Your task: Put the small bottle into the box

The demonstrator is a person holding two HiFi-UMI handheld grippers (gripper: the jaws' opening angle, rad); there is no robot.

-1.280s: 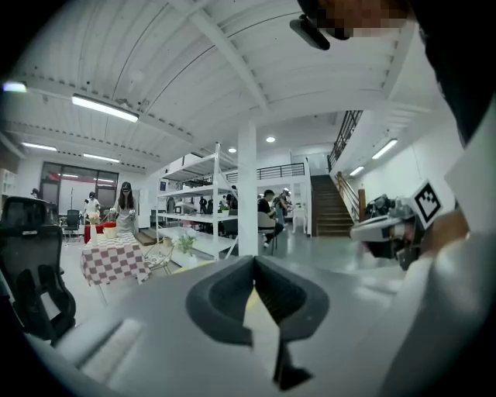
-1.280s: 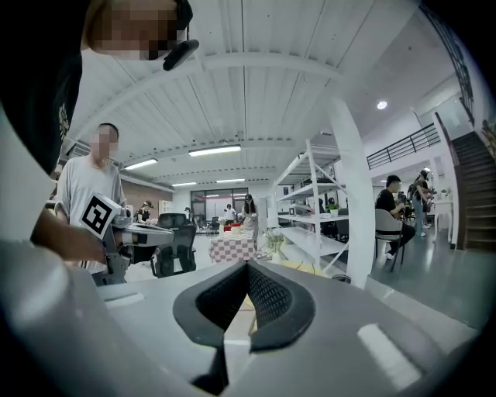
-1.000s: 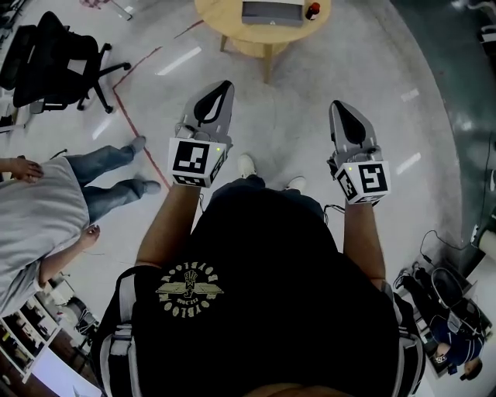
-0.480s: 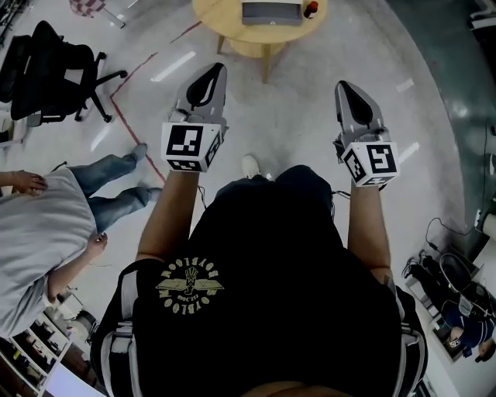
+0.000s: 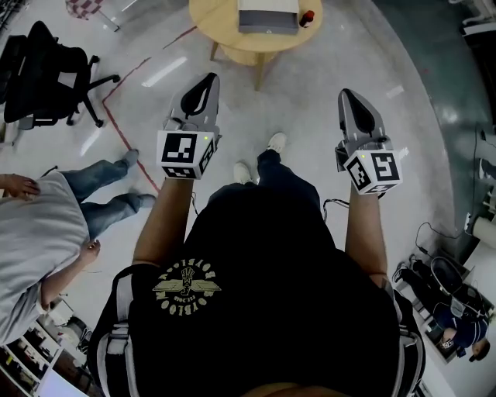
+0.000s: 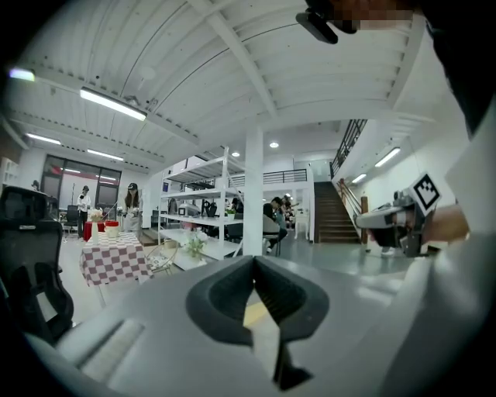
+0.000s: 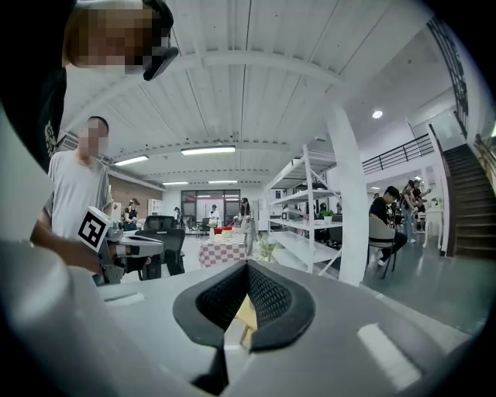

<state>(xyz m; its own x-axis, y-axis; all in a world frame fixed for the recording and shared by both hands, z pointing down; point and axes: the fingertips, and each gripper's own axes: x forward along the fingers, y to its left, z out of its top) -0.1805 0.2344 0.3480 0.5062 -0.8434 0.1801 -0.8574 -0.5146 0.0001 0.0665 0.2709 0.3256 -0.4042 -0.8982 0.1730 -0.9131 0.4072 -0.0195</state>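
A small dark bottle with a red cap [image 5: 308, 15] stands beside a grey box [image 5: 267, 15] on a round wooden table [image 5: 232, 43] at the top of the head view, well ahead of both grippers. My left gripper [image 5: 208, 81] and right gripper [image 5: 346, 94] are held side by side at chest height over the floor, pointing toward the table. Both are shut with nothing in them. The left gripper view shows its jaws [image 6: 253, 264] closed together, and the right gripper view shows the same for its own jaws [image 7: 247, 267].
A black office chair [image 5: 46, 74] stands at the left. A person in a grey shirt and jeans [image 5: 46, 217] is close on the left. A red tape line [image 5: 128, 139] crosses the floor. Bags and cables [image 5: 442, 302] lie at the lower right.
Both grippers have risen in the head view and the table has drawn slightly nearer. One foot has stepped forward. The jaws stay closed.
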